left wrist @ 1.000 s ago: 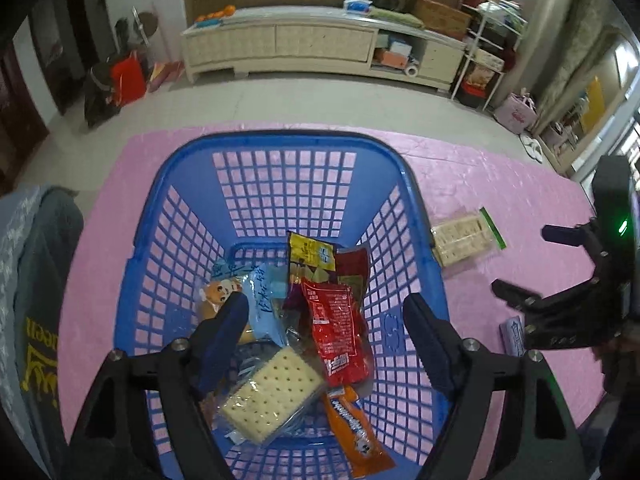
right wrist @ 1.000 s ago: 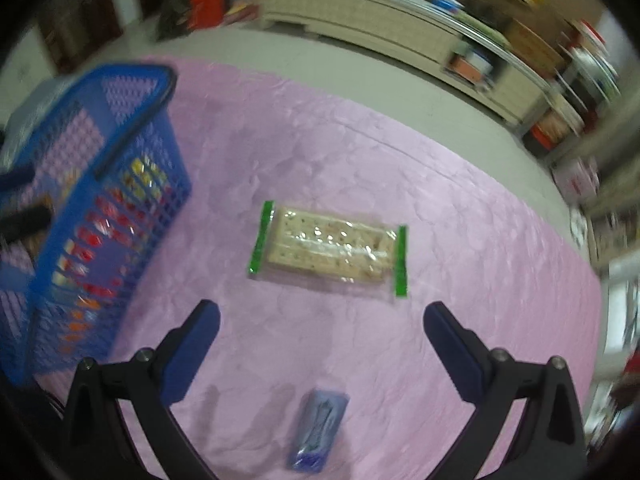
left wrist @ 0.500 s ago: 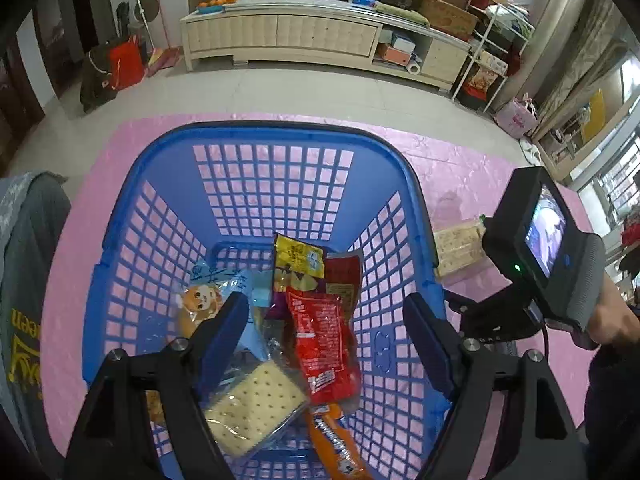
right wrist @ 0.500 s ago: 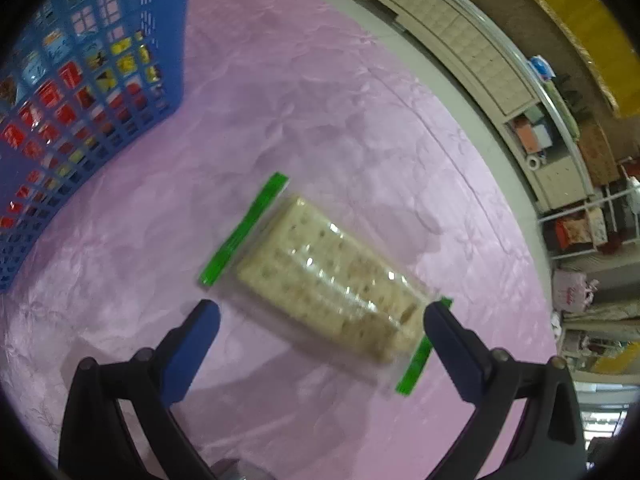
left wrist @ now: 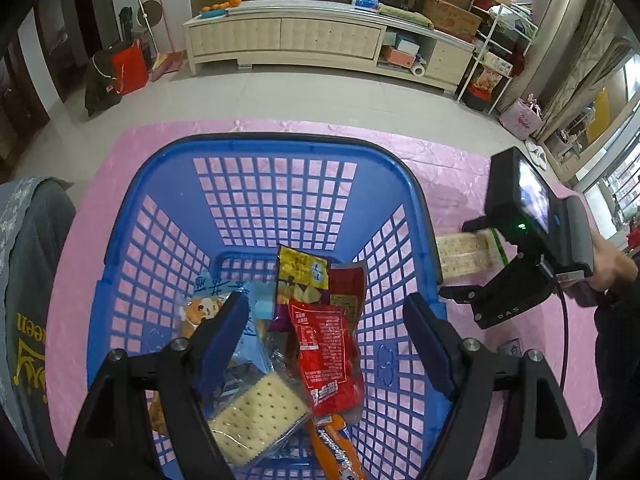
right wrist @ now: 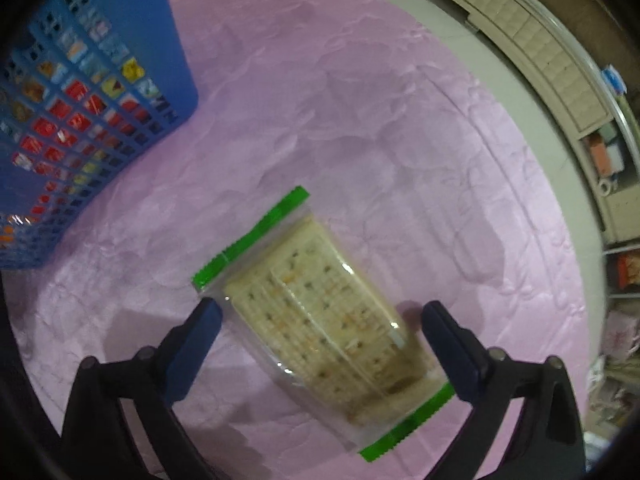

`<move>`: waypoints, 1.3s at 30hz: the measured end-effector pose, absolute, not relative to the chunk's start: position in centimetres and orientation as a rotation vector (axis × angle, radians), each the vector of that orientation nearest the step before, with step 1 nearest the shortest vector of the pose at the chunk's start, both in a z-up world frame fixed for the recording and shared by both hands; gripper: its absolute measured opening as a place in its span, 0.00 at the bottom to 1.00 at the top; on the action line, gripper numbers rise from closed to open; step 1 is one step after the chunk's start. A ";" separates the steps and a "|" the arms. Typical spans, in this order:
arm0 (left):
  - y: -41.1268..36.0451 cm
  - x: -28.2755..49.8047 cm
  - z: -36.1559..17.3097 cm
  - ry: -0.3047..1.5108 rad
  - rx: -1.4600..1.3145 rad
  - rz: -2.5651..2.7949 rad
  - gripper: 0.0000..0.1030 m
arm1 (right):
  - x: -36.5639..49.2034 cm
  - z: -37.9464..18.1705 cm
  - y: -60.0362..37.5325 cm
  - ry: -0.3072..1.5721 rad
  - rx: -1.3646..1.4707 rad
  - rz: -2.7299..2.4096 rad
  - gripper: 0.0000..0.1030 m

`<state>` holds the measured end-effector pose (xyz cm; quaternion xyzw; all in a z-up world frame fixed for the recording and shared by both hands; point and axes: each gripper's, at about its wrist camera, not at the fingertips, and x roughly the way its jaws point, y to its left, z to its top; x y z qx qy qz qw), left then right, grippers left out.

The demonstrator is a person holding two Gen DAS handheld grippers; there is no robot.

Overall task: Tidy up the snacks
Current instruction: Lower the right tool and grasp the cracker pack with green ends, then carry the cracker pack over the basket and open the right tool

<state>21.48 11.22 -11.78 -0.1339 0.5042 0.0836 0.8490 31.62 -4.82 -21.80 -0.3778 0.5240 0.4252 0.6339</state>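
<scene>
A blue basket [left wrist: 132, 248] stands on the pink cloth [left wrist: 452, 168] and holds several snack packs, among them a red pack [left wrist: 324, 352] and a cracker pack [left wrist: 256, 416]. My left gripper [left wrist: 324, 340] is open and empty over the basket. A clear cracker pack with green ends [right wrist: 324, 316] lies on the cloth right of the basket; it also shows in the left wrist view [left wrist: 464, 256]. My right gripper [right wrist: 320, 320] is open, with one finger on each side of this pack. The basket's side [right wrist: 80, 92] is at the upper left of the right wrist view.
A small blue packet [left wrist: 508, 346] lies on the cloth near the right gripper. A grey garment [left wrist: 28, 280] hangs at the left edge. Beyond the cloth are floor, a long cabinet [left wrist: 304, 40] and shelves [left wrist: 496, 52].
My right gripper has come down and forward onto the green-ended cracker pack, which now sits between its fingers. My left gripper stays open over the basket, with the view shifted slightly.
</scene>
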 end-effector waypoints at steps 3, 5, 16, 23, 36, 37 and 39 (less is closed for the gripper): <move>11.4 21.3 -11.9 1.055 -0.285 0.181 0.76 | 30.6 -20.8 -6.0 1.143 -0.810 0.976 0.70; 11.4 21.0 -11.9 1.048 -0.274 0.183 0.76 | 29.2 -20.6 -6.6 1.116 -0.807 0.961 0.67; 9.3 18.6 -10.4 0.977 -0.128 0.166 0.76 | 22.8 -16.5 -9.8 1.012 -0.705 0.904 0.64; 9.2 16.4 -8.3 0.910 -0.089 0.169 0.76 | 19.5 -10.7 -11.0 0.906 -0.623 0.882 0.64; 10.7 11.0 -4.3 0.814 -0.090 0.133 0.76 | 14.0 -3.7 -6.6 0.743 -0.553 0.865 0.64; 11.1 10.4 -3.9 0.803 -0.095 0.130 0.76 | 13.2 -3.0 -6.0 0.730 -0.550 0.862 0.64; 12.0 9.2 -3.1 0.777 -0.105 0.125 0.76 | 12.5 -2.3 -5.1 0.727 -0.533 0.865 0.64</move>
